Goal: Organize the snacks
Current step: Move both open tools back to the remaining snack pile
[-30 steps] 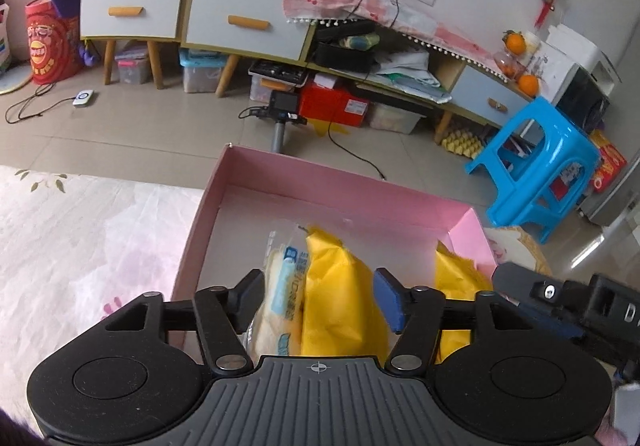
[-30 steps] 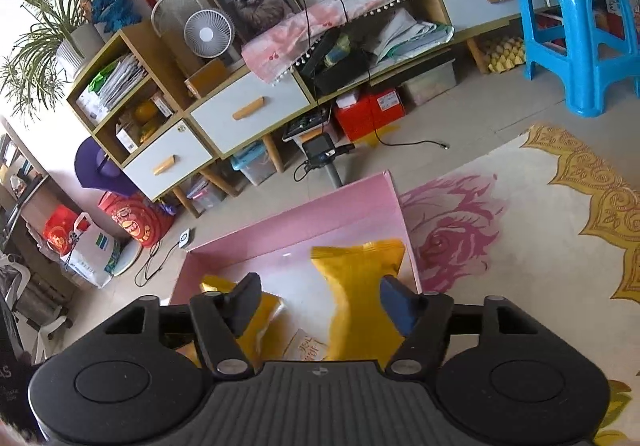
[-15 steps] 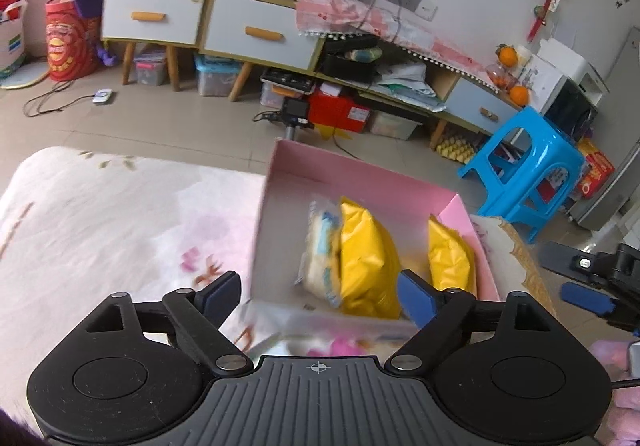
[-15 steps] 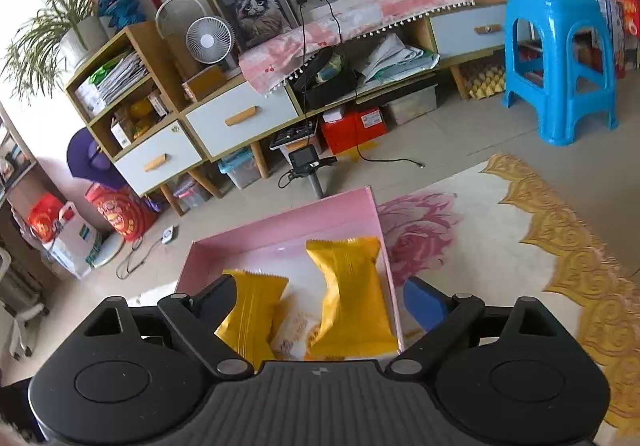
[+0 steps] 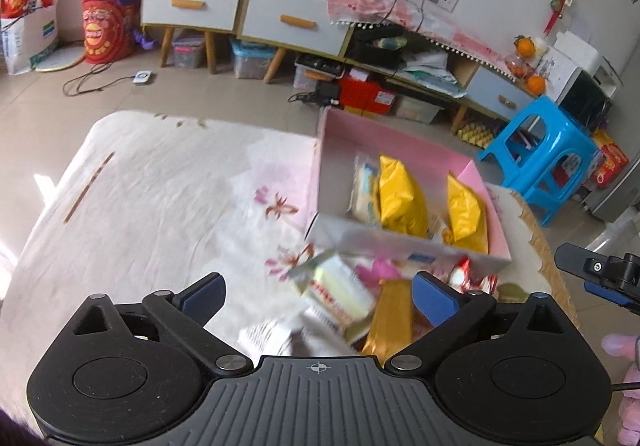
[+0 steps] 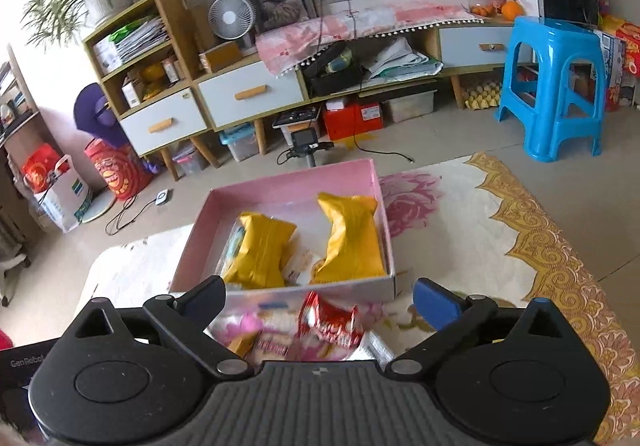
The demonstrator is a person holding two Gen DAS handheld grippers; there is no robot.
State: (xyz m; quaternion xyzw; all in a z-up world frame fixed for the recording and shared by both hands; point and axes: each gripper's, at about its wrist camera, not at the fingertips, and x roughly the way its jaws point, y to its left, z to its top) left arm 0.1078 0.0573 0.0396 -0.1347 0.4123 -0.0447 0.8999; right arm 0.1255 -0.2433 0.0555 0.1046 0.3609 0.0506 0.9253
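Left wrist view: my left tongs (image 5: 316,296) are opening wide, gripping nothing, above loose crinkly packets (image 5: 340,290) on the floral cloth (image 5: 160,198). Beyond them the rectangular pink cardboard box (image 5: 400,246) holds two glossy yellow pouches (image 5: 400,198) and one pale packet.

Right wrist view: my right tongs (image 6: 320,302) are opening too, empty, over one red foil wrapper (image 6: 332,326) before that box (image 6: 280,290).

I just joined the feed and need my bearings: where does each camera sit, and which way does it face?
Left wrist: on the left hand-held gripper, looking down over loose snacks toward the pink box; its opening jaws and the right hand-held gripper show.
Right wrist: on the right hand-held gripper, facing the pink box; its opening jaws show.
Shared: box, yellow packets, blue stool.
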